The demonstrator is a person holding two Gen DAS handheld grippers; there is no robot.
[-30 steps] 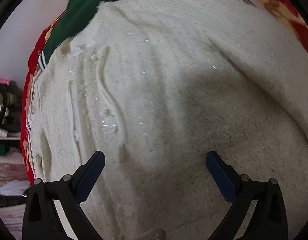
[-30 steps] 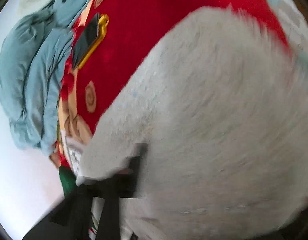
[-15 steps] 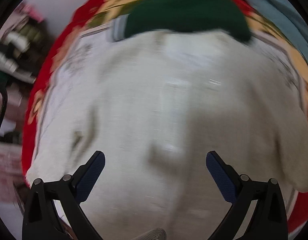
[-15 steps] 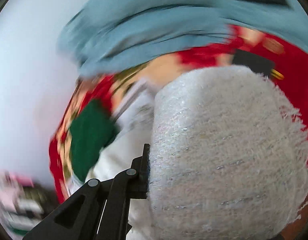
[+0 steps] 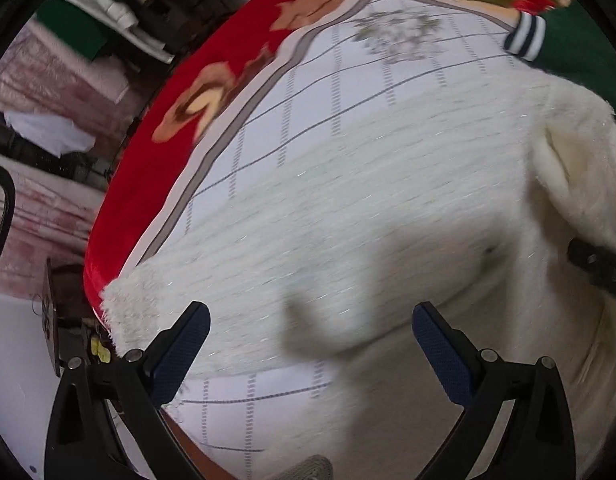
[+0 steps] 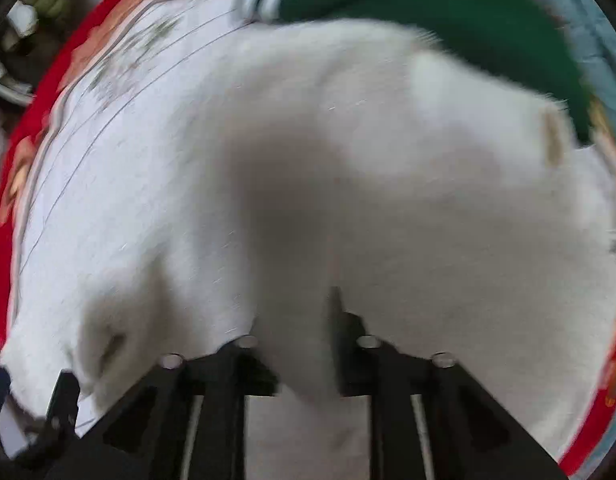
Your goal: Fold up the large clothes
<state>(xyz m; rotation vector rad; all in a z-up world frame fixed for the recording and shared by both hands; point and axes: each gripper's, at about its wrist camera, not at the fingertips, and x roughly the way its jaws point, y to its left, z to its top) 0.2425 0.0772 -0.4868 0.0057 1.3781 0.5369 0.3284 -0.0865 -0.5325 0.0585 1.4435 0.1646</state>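
a fuzzy white sweater [image 5: 348,216] lies spread on a bed sheet [image 5: 340,60], folding barely begun: the right hand-held gripper [image 6: 295,344] grips a pinch of its fabric, while the left hand-held gripper [image 5: 308,340] hovers released above one sleeve [image 5: 147,312], nothing yet creased flat.

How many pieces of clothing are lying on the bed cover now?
2. The white fuzzy sweater is spread across the middle, pinched by the right gripper. The green garment lies past it, partly under its far edge. Others may be hidden.
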